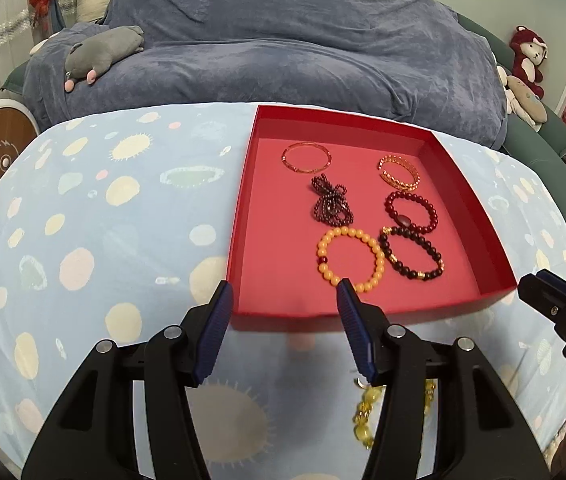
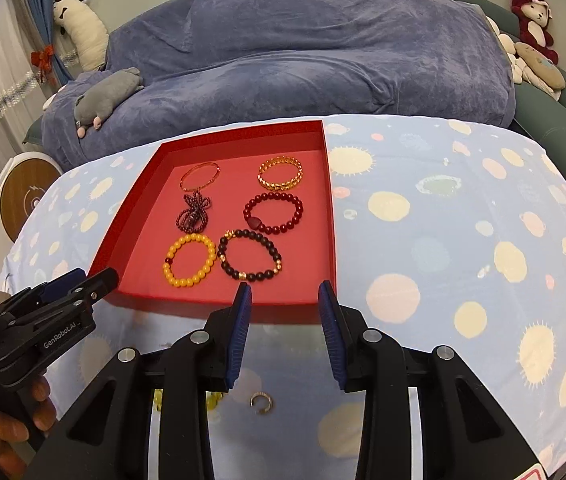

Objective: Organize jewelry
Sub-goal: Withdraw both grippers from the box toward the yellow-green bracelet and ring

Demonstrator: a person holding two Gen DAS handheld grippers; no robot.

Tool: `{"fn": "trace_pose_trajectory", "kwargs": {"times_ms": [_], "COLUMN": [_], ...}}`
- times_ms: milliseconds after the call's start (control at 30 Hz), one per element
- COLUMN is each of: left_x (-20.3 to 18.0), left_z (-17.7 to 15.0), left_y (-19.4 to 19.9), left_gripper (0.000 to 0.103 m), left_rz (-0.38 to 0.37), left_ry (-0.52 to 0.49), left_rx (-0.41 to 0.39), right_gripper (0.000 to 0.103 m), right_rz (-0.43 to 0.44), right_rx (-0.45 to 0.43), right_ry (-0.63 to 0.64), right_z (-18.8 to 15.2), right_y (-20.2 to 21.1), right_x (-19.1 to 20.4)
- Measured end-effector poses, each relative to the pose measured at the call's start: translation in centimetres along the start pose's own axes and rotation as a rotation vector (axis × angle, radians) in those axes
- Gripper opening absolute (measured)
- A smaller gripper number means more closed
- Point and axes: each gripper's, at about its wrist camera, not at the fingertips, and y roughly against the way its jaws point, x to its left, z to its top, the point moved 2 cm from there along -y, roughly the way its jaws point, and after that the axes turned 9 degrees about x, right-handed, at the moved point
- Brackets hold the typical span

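Both the left gripper point(image 1: 285, 294) and the right gripper point(image 2: 285, 294) stand released, holding nothing, low in their frames at the near rim of the shallow red cardboard tray point(image 2: 333, 208). Inside it lie six bracelets, among them a yellow beaded bracelet point(image 2: 189, 255) and a gold chain bangle point(image 2: 280, 173).

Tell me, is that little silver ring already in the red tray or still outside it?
Outside. The silver ring lies on the spotted cloth in front of the red tray, under the right gripper, whose jaws hold nothing.
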Motion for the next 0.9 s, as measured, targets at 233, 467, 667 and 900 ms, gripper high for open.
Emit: {"fn": "trace_pose_trajectory", "kwargs": {"times_ms": [233, 467, 667, 900], "left_x": [-0.5, -1.5, -2.4, -3.5], "left_z": [-5.0, -8.0, -8.0, -7.9], "left_y": [0.6, 0.4, -0.3, -1.6], "left_gripper": [0.051, 0.051, 0.057, 0.057], "left_rz": [-0.007, -0.022, -0.047, -0.042], "left_ry": [-0.009, -0.004, 0.004, -0.013], "left_rx": [0.063, 0.107, 0.114, 0.115], "right_gripper": [0.034, 0.034, 0.034, 0.034], "right_rz": [-0.004, 0.001, 0.004, 0.004], "right_rx": [0.046, 0.101, 0.117, 0.123], "right_ry": [-0.034, -0.041, -0.044, -0.053], "right_z": [-4.5, -8.2, -9.0, -9.1], "right_y": [0.9, 0.4, 0.2, -0.1], "right_x": [-0.6, -0.3, -0.1, -0.3]}}
